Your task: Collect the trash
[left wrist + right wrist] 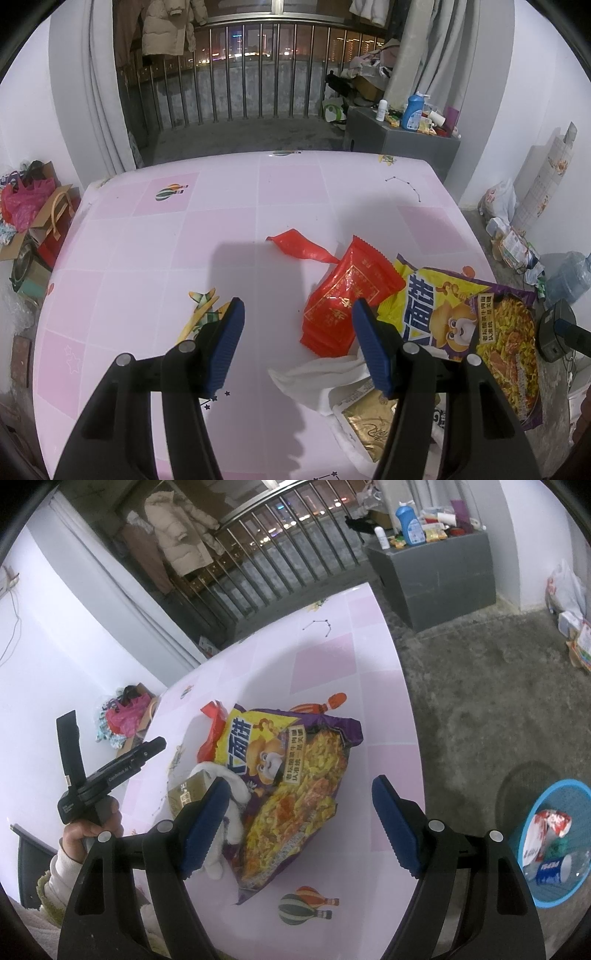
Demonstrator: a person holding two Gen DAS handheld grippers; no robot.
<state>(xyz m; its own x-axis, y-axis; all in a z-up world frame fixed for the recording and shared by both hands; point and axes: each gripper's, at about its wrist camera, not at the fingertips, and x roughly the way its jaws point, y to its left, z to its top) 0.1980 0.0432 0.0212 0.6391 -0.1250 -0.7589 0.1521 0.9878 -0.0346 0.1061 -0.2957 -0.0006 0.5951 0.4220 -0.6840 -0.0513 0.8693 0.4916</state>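
Our left hand-held gripper (297, 332) hung above the desk (166, 240) with its blue pads spread wide and nothing between them. At one o'clock from it, touching the right pad's outer side in the left wrist view, lay a red snack packet (347, 295). A torn red wrapper strip (299, 245) sat at twelve o'clock, just beyond the packet. At three o'clock the big yellow-and-purple noodle bag (491, 332) overlapped the red packet's edge. At five o'clock a crumpled white tissue (317, 376) and a gold-faced sachet (369, 424) lay close together.

Our right hand-held gripper (299, 823) was likewise spread and empty, poised over the noodle bag's lower end (291, 786). At nine o'clock from it the tissue (229, 827) touched its left pad. At three o'clock, down on the floor off the desk edge, stood a blue basket (532, 805) holding a Pepsi cup (554, 869) and crumpled wrappers.
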